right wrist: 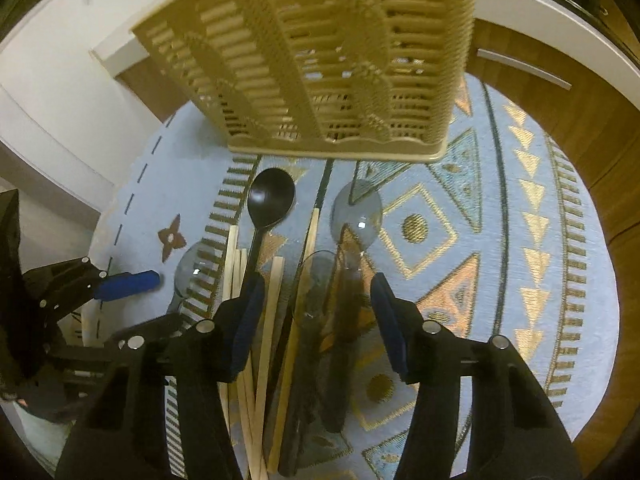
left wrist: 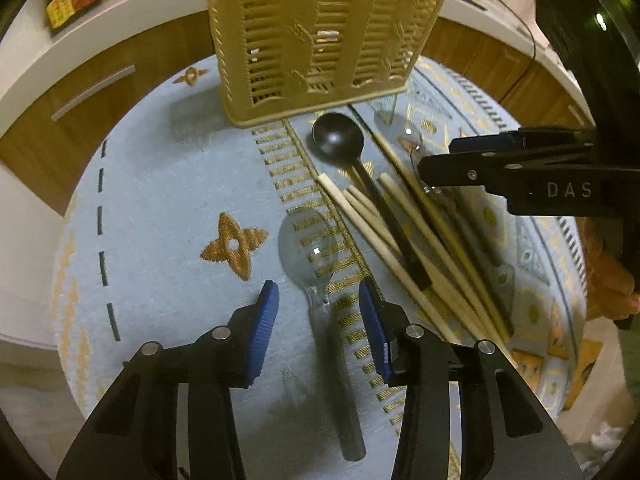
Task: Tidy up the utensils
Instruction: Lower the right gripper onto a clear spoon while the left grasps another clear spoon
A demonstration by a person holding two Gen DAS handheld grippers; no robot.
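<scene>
Our left gripper (left wrist: 318,300) hangs over the patterned mat (left wrist: 168,200), its blue pads apart on either side of a clear spoon (left wrist: 310,254) and not touching it. At 1 o'clock from that spoon lie a black spoon (left wrist: 340,140) and a bundle of chopsticks (left wrist: 404,232), heaped together. At 12 o'clock stands the slotted basket (left wrist: 312,40). Our right gripper (right wrist: 316,296), pads also apart and gripping nothing, hovers above the heap, another clear spoon (right wrist: 358,210) just beyond its tips. From the left camera we see it at 3 o'clock.
</scene>
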